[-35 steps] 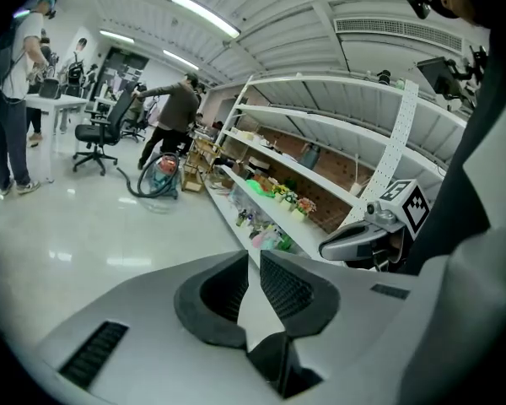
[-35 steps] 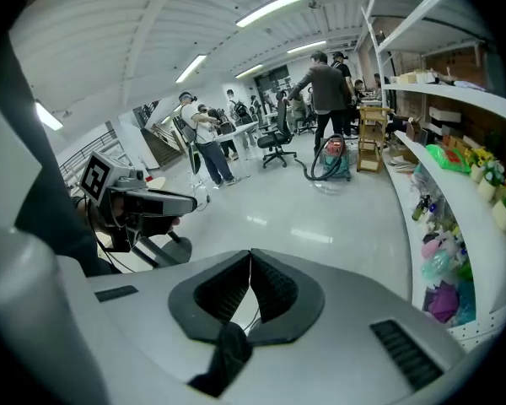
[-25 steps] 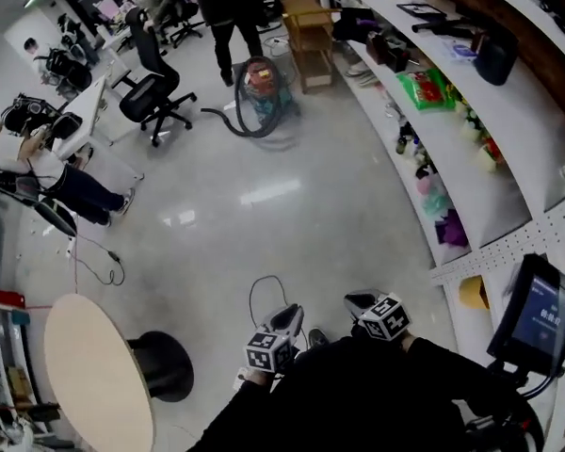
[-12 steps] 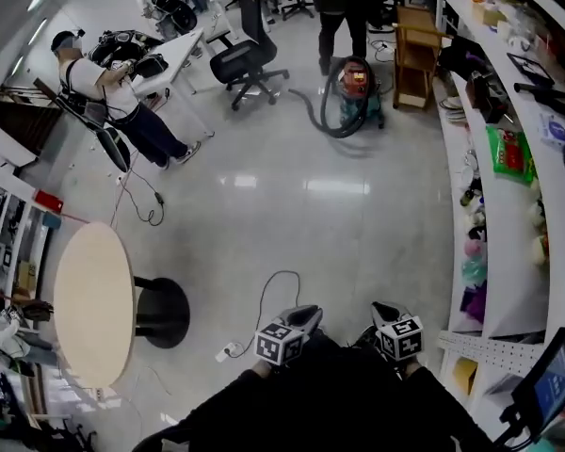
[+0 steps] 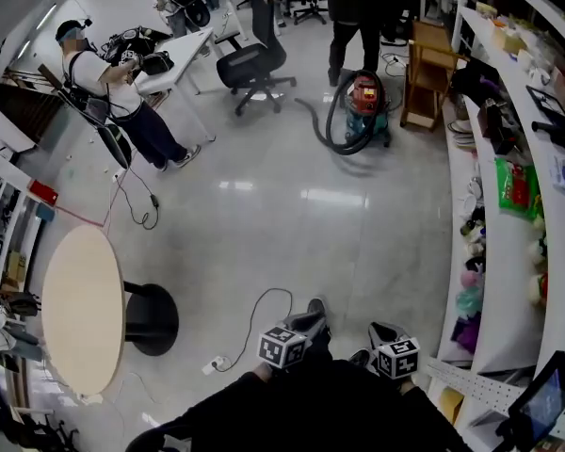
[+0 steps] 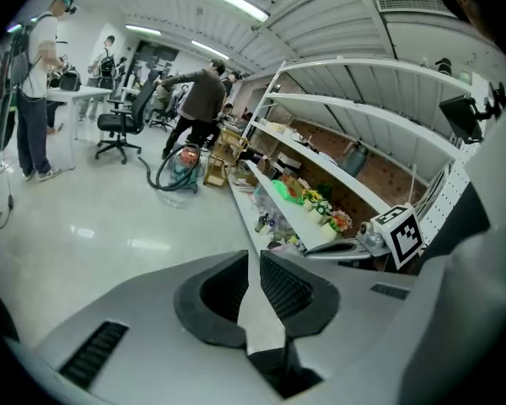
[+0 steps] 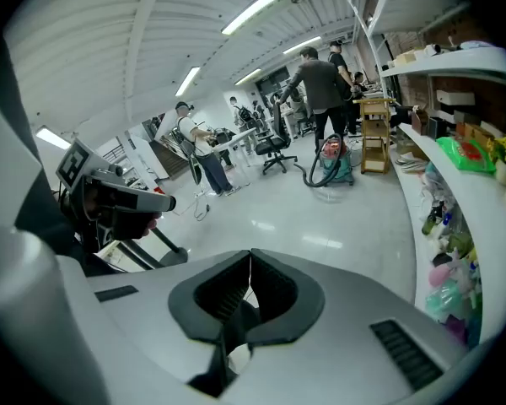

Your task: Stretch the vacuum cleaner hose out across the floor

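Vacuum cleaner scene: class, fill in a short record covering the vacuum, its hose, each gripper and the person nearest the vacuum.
vacuum cleaner: upright on the floor, far across the room from both grippers
hose: curled in a loop beside it, not stretched out
left gripper: shut, empty
right gripper: shut, empty
person in dark clothes: standing just behind the vacuum cleaner

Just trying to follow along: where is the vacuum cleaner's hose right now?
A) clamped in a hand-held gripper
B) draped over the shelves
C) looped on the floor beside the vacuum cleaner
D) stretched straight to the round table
C: the head view shows the hose curling in a loop on the floor right next to the vacuum cleaner.
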A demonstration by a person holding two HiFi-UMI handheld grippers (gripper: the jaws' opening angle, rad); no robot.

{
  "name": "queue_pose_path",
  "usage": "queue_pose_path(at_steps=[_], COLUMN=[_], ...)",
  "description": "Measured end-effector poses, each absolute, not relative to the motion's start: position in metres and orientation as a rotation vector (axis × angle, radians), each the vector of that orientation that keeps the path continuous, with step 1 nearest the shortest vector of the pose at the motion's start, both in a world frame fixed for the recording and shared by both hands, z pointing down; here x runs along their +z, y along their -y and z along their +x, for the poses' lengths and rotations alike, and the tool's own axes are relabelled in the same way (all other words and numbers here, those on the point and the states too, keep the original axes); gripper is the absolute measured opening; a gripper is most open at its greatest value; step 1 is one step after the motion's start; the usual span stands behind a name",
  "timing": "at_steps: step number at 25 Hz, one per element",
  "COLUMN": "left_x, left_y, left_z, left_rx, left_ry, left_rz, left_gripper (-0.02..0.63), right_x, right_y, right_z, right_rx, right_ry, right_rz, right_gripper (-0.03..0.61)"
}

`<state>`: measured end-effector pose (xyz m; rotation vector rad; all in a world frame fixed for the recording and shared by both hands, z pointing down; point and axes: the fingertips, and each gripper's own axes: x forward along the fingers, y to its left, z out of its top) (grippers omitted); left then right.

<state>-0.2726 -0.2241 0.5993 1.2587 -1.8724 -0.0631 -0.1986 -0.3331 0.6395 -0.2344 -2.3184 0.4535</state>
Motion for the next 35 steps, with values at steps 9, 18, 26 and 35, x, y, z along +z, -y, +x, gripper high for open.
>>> queue_pose_path(at_steps=[9,18,26,35], left_x=[0.577,0.600,0.588,0.558], left_y=[0.260,0.236,0.254,0.320], left_z=[-0.410,-0.501,-0.578,-0.665], left_rx=[-0.016,0.217,0.152,0.173], left_ry=[1.861,1.901,2.134,2.279], left_rz=[1.522,1.578,1.372,1.183], left_gripper=[0.038,0.034,0.035,0.035], right_x=[0.615,0.576,0.600,0.584], right_y=[0.358,0.353,0.348,0.418], right_z=[-0.328,-0.438,-0.524,-0.625], right_rx=[0.358,0.214,0.224,0.256], right_ry=[2.364,2.491,2.396,2.484], right_rz=[-0.072,-0.093,-0.401,-0.624], right_gripper=[0.015,0.015,0.015,0.015])
